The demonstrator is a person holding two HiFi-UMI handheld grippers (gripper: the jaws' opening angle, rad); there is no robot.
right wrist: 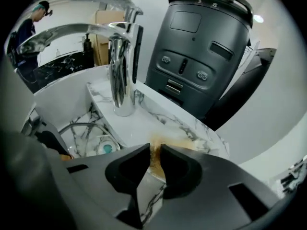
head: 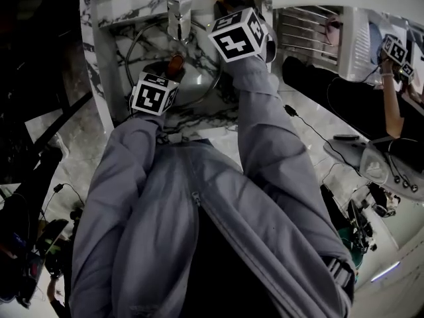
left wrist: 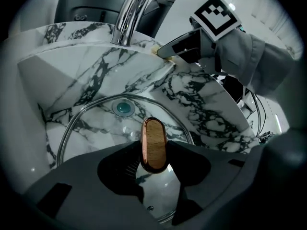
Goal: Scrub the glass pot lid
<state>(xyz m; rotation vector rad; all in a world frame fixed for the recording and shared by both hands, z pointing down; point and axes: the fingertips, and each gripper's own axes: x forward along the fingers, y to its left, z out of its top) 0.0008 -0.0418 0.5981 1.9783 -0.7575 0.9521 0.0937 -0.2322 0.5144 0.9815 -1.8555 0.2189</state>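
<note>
Glass pot lid (left wrist: 96,128): held in the marble sink (left wrist: 201,99), below and in front of the faucet (right wrist: 122,80), with the knob (left wrist: 154,138) uppermost.
Knob axis: the long axis is set in line with the left gripper's reach, so the long sides are presented to the pads.
Left gripper (left wrist: 153,150): clamped on the knob; the lid is judged to be steadied by it.
Right gripper (right wrist: 154,146): placed on the sink's back rim, just beside the faucet's base. The jaws stand at a narrow gap with a tan pad (right wrist: 154,161) pinched between them. The pad's kind cannot be settled.
Deciding relation: from the right gripper the lid is found down and to the left, past the faucet.
Next move, judged: the pad is to be carried down from the rim onto the glass beside the knob.
</note>
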